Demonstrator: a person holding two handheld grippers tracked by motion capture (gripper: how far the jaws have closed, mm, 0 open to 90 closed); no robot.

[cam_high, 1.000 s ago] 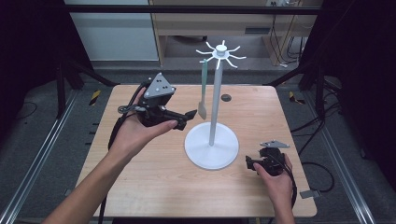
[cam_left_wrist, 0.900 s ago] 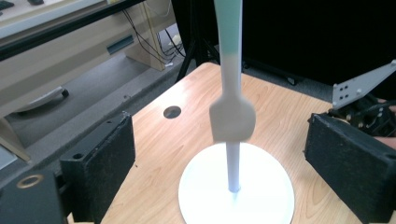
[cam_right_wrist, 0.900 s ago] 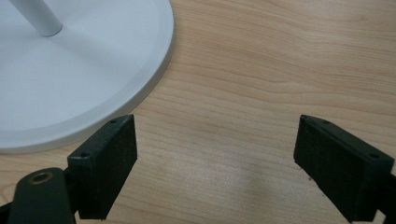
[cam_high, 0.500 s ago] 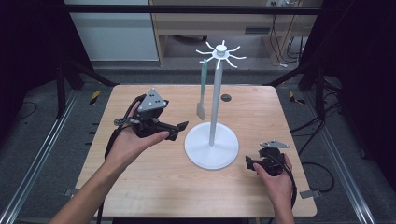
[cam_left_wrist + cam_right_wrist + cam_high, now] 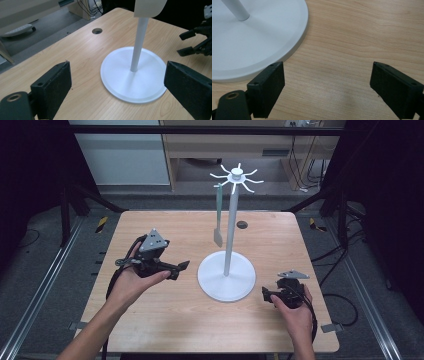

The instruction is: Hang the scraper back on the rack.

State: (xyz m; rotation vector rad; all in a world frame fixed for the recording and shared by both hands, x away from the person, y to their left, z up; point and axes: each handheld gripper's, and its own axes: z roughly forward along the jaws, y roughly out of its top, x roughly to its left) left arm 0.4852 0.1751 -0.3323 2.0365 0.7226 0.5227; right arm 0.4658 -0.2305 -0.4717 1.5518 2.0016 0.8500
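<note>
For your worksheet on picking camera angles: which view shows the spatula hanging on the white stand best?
The high view: the spatula shows whole, hanging from a hook of the white stand. The left gripper view catches just its pale blade tip at the top edge. The right gripper view gives the stand's base.

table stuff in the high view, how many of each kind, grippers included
white stand: 1
grey spatula hanging from the stand's top: 1
grippers: 2, left gripper and right gripper
total: 4

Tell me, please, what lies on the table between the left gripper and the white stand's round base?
Only bare wood. In the high view the left gripper sits apart from the stand's base, and the left gripper view shows plain tabletop before its open fingers.
</note>
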